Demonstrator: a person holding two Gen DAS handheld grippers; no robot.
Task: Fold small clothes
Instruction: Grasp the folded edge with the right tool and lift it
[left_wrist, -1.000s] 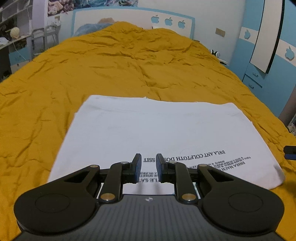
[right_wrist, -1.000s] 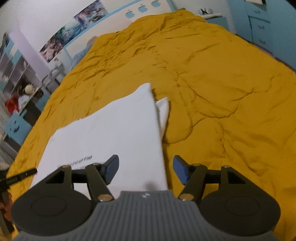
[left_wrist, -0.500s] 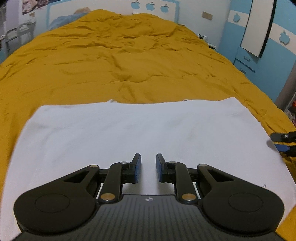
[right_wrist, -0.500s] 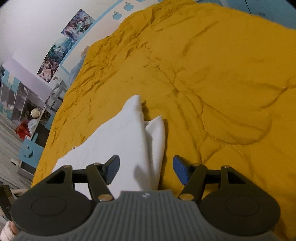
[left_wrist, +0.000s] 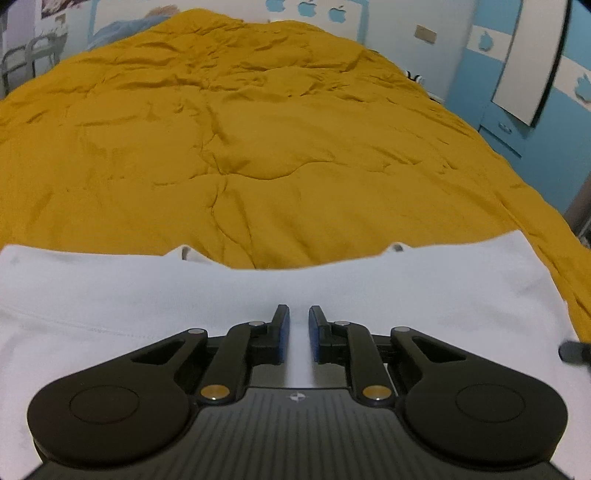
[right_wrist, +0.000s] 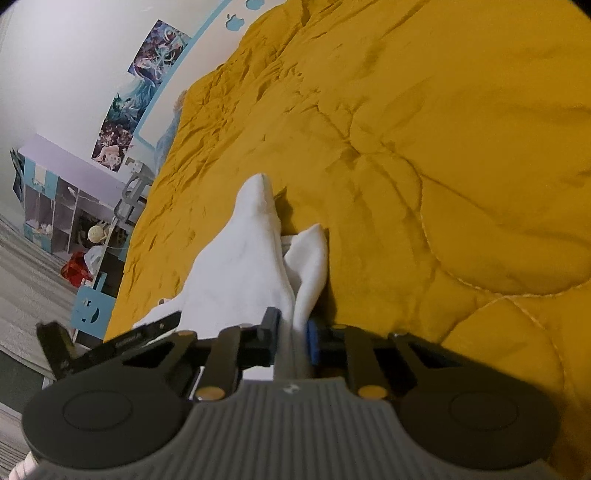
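Note:
A white shirt (left_wrist: 147, 295) lies flat on the mustard quilt (left_wrist: 258, 147), its far edge running across the left wrist view. My left gripper (left_wrist: 299, 325) hovers low over the shirt. Its jaws are closing, with a narrow gap left between them. Only the flat cloth below shows through that gap, and nothing is pinched. In the right wrist view the shirt (right_wrist: 240, 266) rises in a bunched fold. My right gripper (right_wrist: 293, 332) is closing on that fold, and its pads pinch the cloth at the shirt's side edge. One of the left gripper's fingers (right_wrist: 147, 328) reaches in from the left.
A headboard with apple decals (left_wrist: 306, 7) stands at the bed's far end. Blue drawers and a white panel (left_wrist: 528, 85) stand to the right. A shelf unit (right_wrist: 55, 206) and grey floor lie beyond the bed's left edge. Wrinkled quilt (right_wrist: 443, 147) stretches ahead.
The right jaws went from wide apart to closed on the shirt's side edge, and the cloth there bunched up. The left gripper moved forward and lower over the shirt, and the printed text left its view.

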